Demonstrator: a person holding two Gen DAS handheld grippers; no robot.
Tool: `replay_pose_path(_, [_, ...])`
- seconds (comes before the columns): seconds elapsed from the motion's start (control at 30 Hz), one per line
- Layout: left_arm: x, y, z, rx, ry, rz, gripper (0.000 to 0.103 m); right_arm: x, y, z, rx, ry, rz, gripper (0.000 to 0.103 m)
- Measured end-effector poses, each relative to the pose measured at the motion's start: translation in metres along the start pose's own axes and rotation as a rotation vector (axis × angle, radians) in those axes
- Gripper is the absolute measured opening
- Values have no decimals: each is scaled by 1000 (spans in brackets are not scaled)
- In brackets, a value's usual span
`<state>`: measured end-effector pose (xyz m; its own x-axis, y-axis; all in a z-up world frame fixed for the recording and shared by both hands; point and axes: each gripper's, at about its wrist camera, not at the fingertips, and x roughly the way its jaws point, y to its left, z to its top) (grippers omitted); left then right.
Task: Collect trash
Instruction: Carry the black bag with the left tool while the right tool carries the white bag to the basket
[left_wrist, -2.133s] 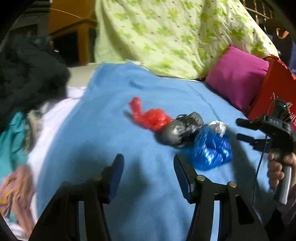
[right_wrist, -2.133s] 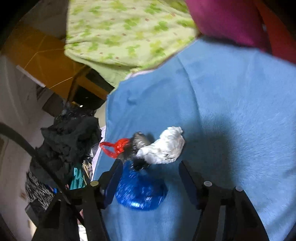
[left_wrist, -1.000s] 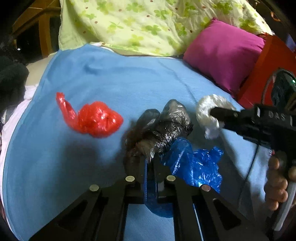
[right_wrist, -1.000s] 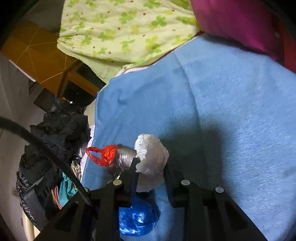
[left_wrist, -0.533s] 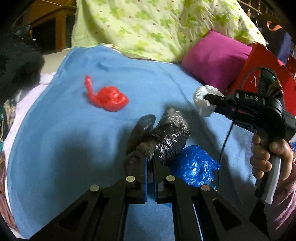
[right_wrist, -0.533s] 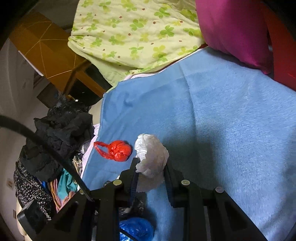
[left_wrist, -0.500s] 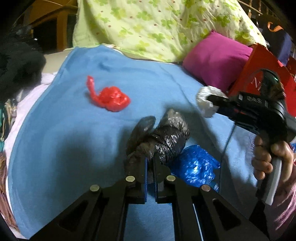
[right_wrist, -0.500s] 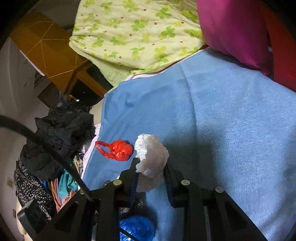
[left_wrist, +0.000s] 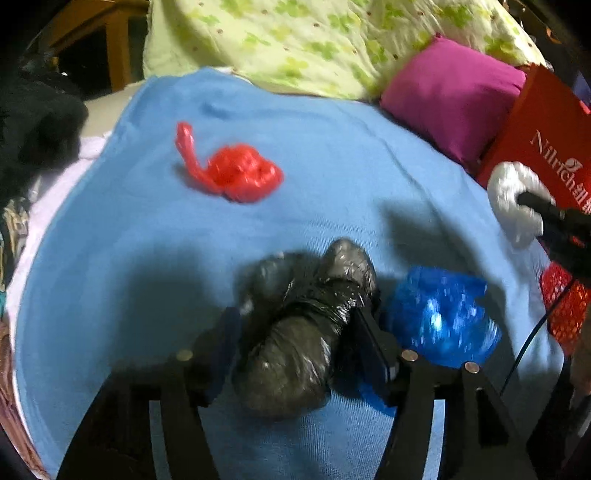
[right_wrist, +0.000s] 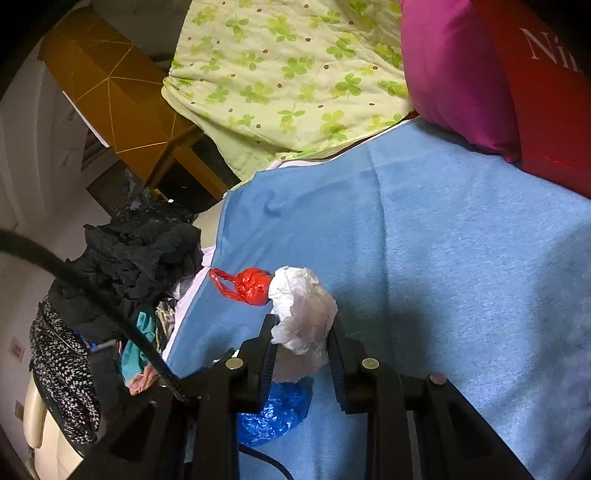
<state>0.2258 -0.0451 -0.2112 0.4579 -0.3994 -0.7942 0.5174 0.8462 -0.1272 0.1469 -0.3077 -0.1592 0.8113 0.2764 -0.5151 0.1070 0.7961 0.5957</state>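
A black plastic bag (left_wrist: 303, 325) lies on the blue blanket (left_wrist: 332, 155) between the fingers of my left gripper (left_wrist: 295, 332). Its jaws are opening and stand apart on either side of the bag. Right beside it sits a crumpled blue bag (left_wrist: 439, 314), and a knotted red bag (left_wrist: 236, 173) lies farther back on the left. My right gripper (right_wrist: 301, 343) is shut on a crumpled white bag (right_wrist: 301, 310), held above the blanket. In the left wrist view that white bag (left_wrist: 509, 195) hangs at the right edge, in front of a red box (left_wrist: 546, 136).
A magenta pillow (left_wrist: 450, 107) and a green clover quilt (right_wrist: 288, 74) bound the blanket at the back. A heap of black clothes (right_wrist: 140, 251) lies off its left edge. A red mesh item (left_wrist: 565, 306) shows at the right. A black cable (right_wrist: 92, 295) crosses the right wrist view.
My left jaws, shut on the black bag before, have spread apart and the bag now rests on the blanket. The right gripper has carried the white bag rightward toward the red box.
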Motion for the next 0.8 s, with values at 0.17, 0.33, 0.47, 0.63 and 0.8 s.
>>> replay_pose_path(0.17, [4,6,-3,-74,-6,-70,42,-3,3,0,-22,-16,-14,28])
replay_pose_path(0.33, [-15,-1,-2,-76,-63,-29,38,-18,9,-6,-49,-73,8,28])
replay_pose_path(0.47, [-46,-1,2,-104,-131,11,38,-37,22,-16,-109,-130,20,28])
replay_pose_path(0.63, [-97,-19,3,-76,-229,74,38,-60,35,-34,-166,-177,20,28])
replay_pose_path(0.8, [-132,-47,-1,-21,-293,97,38,-87,39,-53,-190,-189,6,28])
